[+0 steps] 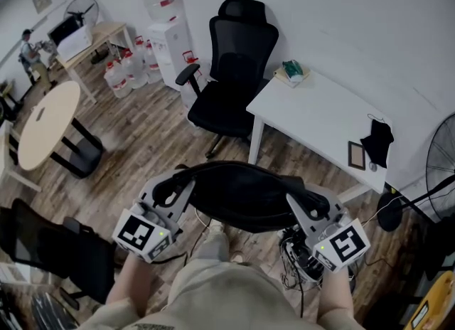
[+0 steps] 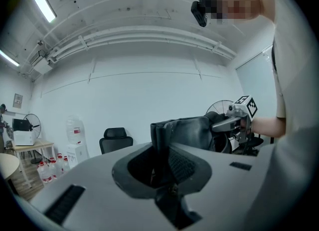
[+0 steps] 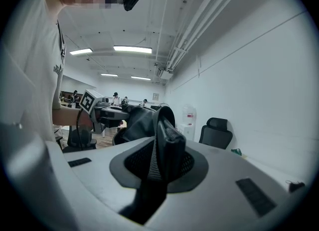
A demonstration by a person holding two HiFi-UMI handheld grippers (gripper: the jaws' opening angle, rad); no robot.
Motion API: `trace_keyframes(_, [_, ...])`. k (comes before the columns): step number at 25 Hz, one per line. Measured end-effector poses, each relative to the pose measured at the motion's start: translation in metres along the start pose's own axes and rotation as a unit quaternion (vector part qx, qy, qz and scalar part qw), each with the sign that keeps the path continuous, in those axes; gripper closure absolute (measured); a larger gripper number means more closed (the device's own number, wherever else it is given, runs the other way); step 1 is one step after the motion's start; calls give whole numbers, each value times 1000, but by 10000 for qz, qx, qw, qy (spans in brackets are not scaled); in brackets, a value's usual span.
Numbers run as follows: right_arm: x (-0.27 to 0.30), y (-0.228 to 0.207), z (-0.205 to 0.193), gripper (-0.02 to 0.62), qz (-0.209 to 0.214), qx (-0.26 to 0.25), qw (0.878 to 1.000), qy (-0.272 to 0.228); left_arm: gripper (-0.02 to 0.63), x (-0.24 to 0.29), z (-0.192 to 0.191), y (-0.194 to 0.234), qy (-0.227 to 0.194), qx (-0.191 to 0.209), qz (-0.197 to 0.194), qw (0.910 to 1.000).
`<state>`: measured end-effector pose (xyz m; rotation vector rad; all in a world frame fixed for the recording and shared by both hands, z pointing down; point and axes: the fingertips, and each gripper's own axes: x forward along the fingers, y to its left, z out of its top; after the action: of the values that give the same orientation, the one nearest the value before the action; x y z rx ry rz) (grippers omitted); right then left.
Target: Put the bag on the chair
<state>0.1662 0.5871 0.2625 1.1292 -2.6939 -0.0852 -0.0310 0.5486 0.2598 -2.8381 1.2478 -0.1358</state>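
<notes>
A white table [image 1: 323,115] stands just beside the black chair [image 1: 231,72]. The black bag [image 1: 242,197] hangs in the air, apart from both. The left gripper [image 1: 173,192] clamps its left end and the right gripper [image 1: 304,206] its right end.

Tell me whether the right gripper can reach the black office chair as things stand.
Probably not yet: the right gripper is shut on the bag, and the chair stands across open floor ahead. Nothing blocks the way, though.
</notes>
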Motion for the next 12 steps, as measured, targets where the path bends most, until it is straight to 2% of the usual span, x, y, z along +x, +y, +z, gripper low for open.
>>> trace_keyframes(12, [60, -51, -15, 523, 23, -6, 10000, -33, 538, 56, -18, 51, -135, 42, 145, 9998])
